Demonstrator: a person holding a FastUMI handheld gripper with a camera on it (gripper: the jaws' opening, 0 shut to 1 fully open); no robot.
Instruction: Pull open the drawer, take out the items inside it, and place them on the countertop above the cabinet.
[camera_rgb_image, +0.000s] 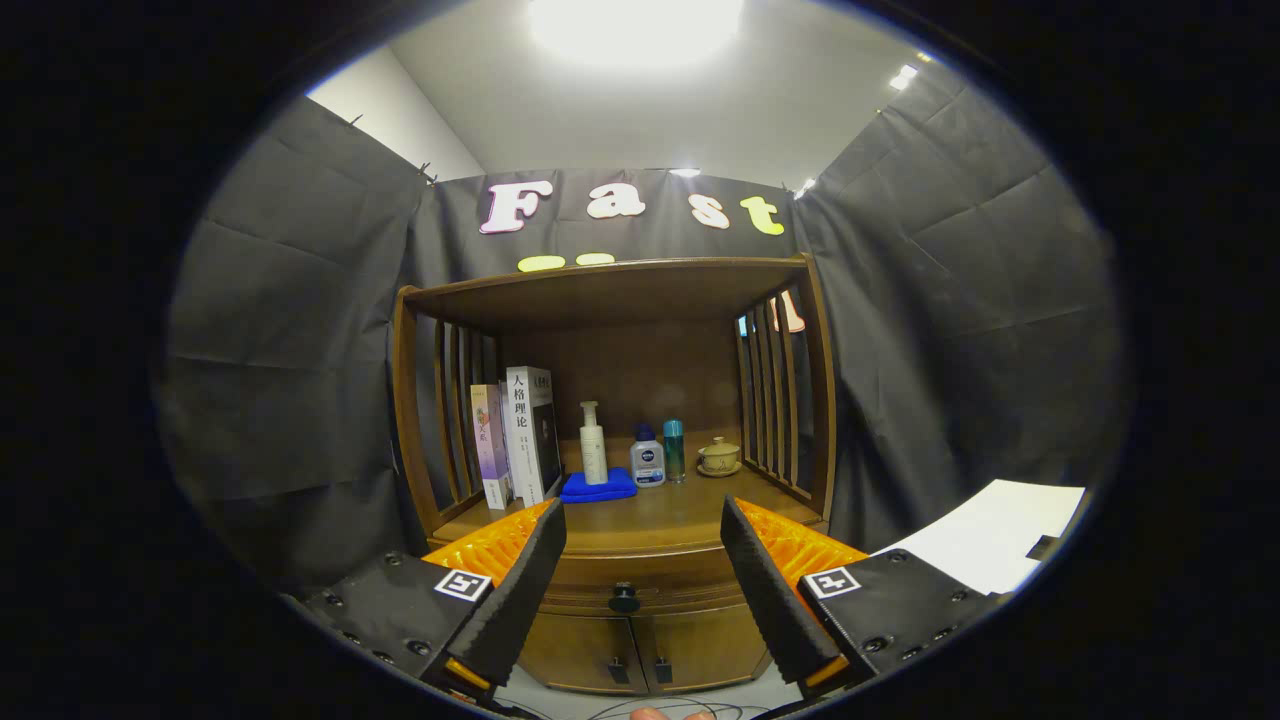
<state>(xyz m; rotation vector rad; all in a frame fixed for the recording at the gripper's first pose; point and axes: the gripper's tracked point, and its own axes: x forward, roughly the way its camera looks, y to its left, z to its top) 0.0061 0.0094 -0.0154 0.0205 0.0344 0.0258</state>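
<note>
Our gripper (643, 520) fingers are spread wide, empty, well short of the shut drawer (640, 575). Its small knob (624, 597) sits between them; we could slip off it if we close off-centre

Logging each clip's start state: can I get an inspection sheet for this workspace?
Surface: wooden countertop, bare at the front.
Job's things: drawer closed, knob untouched; contents hidden.
Clutter: books, pump bottle on blue cloth, two small bottles, lidded cup.
Grippers: gripper open, short of the knob.
Cables: thin wires on the floor.
Surroundings: black cloth walls, white sheet at the right.
</note>
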